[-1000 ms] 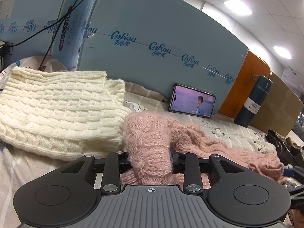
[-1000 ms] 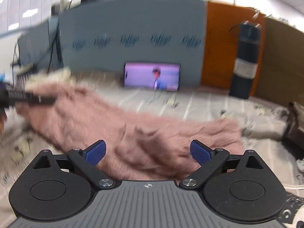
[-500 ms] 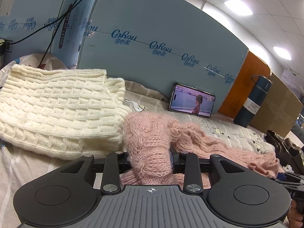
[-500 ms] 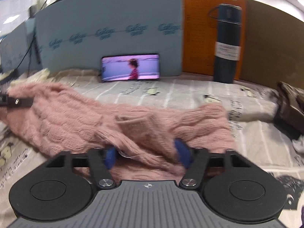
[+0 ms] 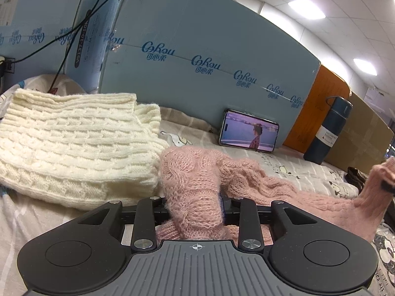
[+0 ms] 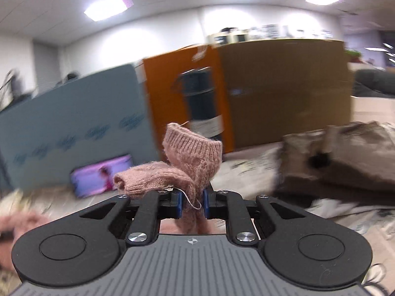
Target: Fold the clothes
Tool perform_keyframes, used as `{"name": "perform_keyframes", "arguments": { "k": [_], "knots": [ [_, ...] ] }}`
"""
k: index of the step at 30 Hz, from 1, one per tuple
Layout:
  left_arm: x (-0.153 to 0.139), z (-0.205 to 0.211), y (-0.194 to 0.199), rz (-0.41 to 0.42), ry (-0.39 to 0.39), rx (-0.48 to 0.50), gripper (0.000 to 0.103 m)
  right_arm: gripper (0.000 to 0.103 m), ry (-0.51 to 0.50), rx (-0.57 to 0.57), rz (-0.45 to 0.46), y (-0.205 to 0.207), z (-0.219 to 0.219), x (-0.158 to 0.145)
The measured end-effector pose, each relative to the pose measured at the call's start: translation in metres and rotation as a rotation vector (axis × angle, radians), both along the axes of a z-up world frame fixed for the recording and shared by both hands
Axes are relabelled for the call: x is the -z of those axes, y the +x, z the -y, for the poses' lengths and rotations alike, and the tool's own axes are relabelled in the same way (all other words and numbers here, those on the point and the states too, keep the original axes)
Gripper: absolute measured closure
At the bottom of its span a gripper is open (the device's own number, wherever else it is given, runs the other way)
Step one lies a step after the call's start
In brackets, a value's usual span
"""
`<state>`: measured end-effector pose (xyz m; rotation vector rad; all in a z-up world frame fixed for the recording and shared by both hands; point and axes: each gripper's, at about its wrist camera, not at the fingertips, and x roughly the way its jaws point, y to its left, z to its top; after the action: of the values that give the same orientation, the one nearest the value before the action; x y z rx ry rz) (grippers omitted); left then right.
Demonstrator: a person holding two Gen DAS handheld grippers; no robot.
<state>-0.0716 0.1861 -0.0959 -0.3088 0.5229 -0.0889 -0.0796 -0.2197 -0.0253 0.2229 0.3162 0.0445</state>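
A pink knit sweater (image 5: 246, 177) lies stretched across the bed. My left gripper (image 5: 195, 209) is shut on a bunched fold of it near the cream sweater. My right gripper (image 6: 192, 206) is shut on the sweater's ribbed edge (image 6: 190, 155) and holds it lifted above the bed; that lifted end shows at the right of the left wrist view (image 5: 370, 194). The right wrist view is blurred by motion.
A folded cream cable-knit sweater (image 5: 69, 143) lies at the left. A phone (image 5: 249, 134) leans on the blue board (image 5: 197, 61). A dark flask (image 5: 328, 130) stands at the right. A brown garment (image 6: 340, 160) lies at the right on the printed sheet (image 5: 308, 172).
My right gripper went from open above the sweater to shut on its edge, then lifted it up. My left gripper kept its hold and barely moved.
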Motion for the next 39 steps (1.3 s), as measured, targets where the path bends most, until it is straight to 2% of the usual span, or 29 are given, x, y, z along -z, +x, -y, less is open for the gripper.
{"name": "perform_keyframes", "arguments": {
  "k": [3,5,6,7,8,9,10,11,15,16,17,18,19,20,23,25,26,29,31,33,35,36,37,39],
  "knots": [
    [0.001,0.003,0.000,-0.008,0.032,0.001,0.072,0.089,0.032,0.078,-0.016,-0.001,0.028,-0.001],
    [0.002,0.006,0.000,-0.012,0.065,0.001,0.070,0.089,0.045,0.092,-0.049,-0.002,0.041,0.005],
    [0.001,0.007,-0.001,-0.008,0.083,-0.004,0.066,0.089,0.043,0.088,-0.068,-0.002,0.044,0.010],
    [0.001,0.008,-0.002,-0.003,0.102,-0.009,0.055,0.089,0.038,0.090,-0.086,-0.002,0.049,0.015],
    [-0.001,0.009,-0.004,0.004,0.122,-0.008,0.050,0.089,0.036,0.095,-0.112,-0.001,0.053,0.019],
    [-0.003,0.010,-0.006,0.013,0.142,-0.003,0.050,0.088,0.042,0.102,-0.139,0.001,0.058,0.025],
    [-0.005,0.011,-0.007,0.021,0.163,0.001,0.049,0.085,0.049,0.110,-0.167,0.002,0.063,0.030],
    [-0.007,0.013,-0.010,0.033,0.190,0.013,0.043,0.078,0.047,0.129,-0.199,0.005,0.066,0.034],
    [-0.020,0.025,-0.017,0.101,0.334,0.073,0.026,0.062,0.013,0.242,-0.282,0.010,0.077,0.045],
    [-0.024,0.028,-0.019,0.127,0.383,0.082,0.017,0.061,0.006,0.278,-0.302,0.011,0.080,0.048],
    [-0.028,0.031,-0.020,0.153,0.438,0.079,0.010,0.053,-0.009,0.320,-0.310,0.011,0.084,0.050],
    [-0.032,0.033,-0.021,0.179,0.495,0.071,0.008,0.044,-0.023,0.363,-0.318,0.011,0.087,0.052],
    [-0.037,0.035,-0.021,0.206,0.553,0.063,0.007,0.041,-0.036,0.401,-0.312,0.011,0.090,0.052],
    [-0.041,0.035,-0.020,0.226,0.579,0.081,0.007,0.038,-0.052,0.433,-0.301,0.009,0.089,0.051],
    [-0.050,0.040,-0.011,0.244,0.567,0.239,0.007,0.037,-0.025,0.406,-0.177,-0.005,0.084,0.041],
    [-0.050,0.050,-0.001,0.226,0.576,0.367,0.007,0.030,0.043,0.330,-0.094,-0.016,0.082,0.035],
    [-0.048,0.055,0.005,0.207,0.580,0.424,0.007,0.025,0.065,0.270,-0.092,-0.017,0.081,0.035],
    [-0.034,0.067,0.026,0.119,0.582,0.560,0.007,0.022,0.132,0.089,-0.086,-0.021,0.077,0.036],
    [-0.025,0.068,0.041,0.053,0.560,0.608,0.009,0.022,0.151,-0.004,-0.099,-0.020,0.073,0.038],
    [-0.018,0.065,0.052,-0.005,0.513,0.633,0.020,0.022,0.137,-0.045,-0.123,-0.018,0.067,0.041],
    [-0.015,0.060,0.051,-0.004,0.478,0.638,0.056,0.022,0.117,-0.062,-0.142,-0.017,0.061,0.043],
    [-0.015,0.059,0.048,0.013,0.473,0.634,0.065,0.022,0.110,-0.068,-0.150,-0.014,0.060,0.044],
    [-0.017,0.058,0.043,0.036,0.472,0.628,0.082,0.022,0.101,-0.073,-0.155,-0.013,0.058,0.045],
    [-0.020,0.057,0.032,0.084,0.478,0.621,0.087,0.022,0.076,-0.083,-0.161,-0.012,0.054,0.046]
  ]
}}
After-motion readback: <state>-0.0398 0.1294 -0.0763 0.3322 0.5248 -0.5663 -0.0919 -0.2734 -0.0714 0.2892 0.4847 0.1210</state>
